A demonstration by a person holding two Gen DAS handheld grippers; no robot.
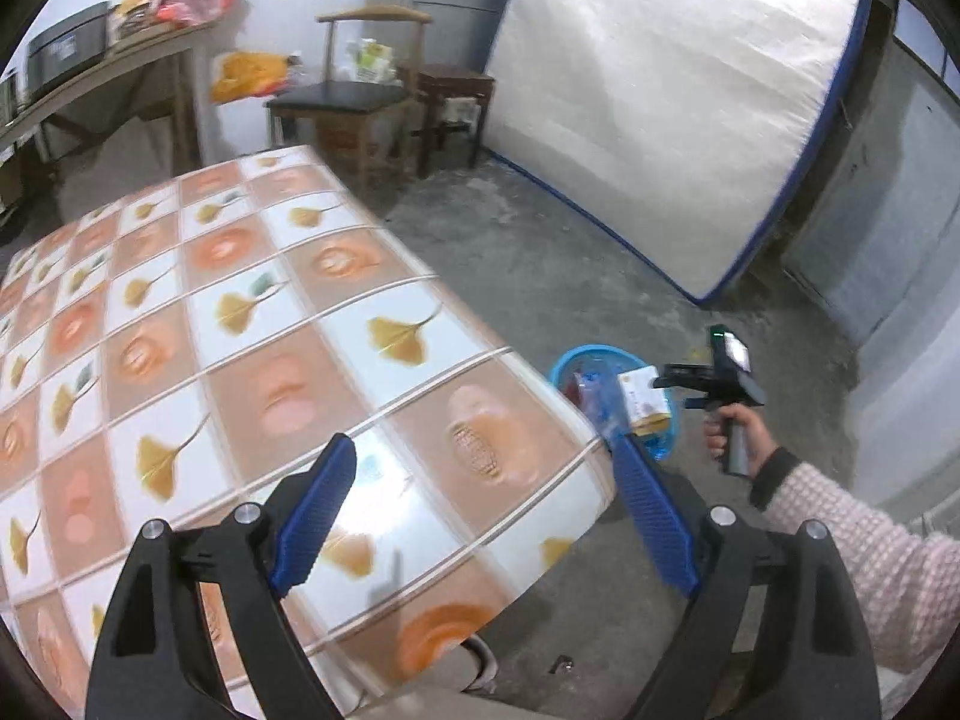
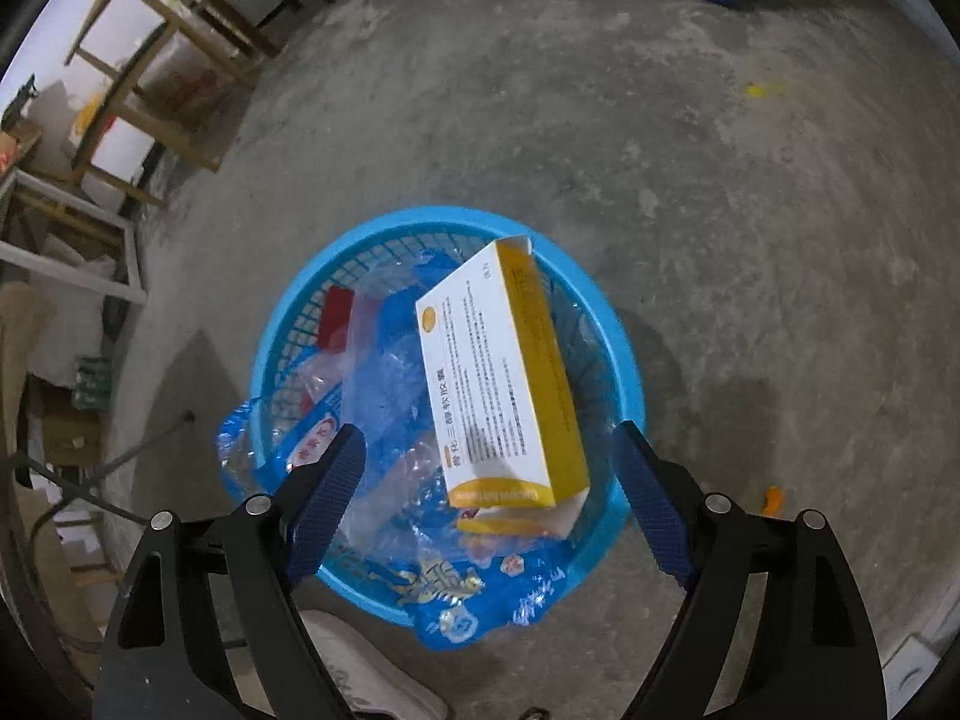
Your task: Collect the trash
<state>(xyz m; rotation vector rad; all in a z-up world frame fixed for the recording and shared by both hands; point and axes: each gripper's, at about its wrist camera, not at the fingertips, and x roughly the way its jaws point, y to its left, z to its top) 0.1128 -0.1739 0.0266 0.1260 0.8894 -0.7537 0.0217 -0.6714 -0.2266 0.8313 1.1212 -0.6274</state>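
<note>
Blue basket [image 2: 624,360] already holds the yellow-and-white box [image 2: 498,384] and wrappers; both grippers gape empty, tablecloth [image 1: 240,330] showing no trash.

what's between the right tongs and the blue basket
Only the yellow-and-white box, dropping between the open right tongs toward the blue basket; right wrist view.

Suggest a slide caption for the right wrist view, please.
Open right gripper above blue basket holding a white-and-yellow box and plastic wrappers.

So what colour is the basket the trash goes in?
Bright blue basket, clearest in the right wrist view.
</note>
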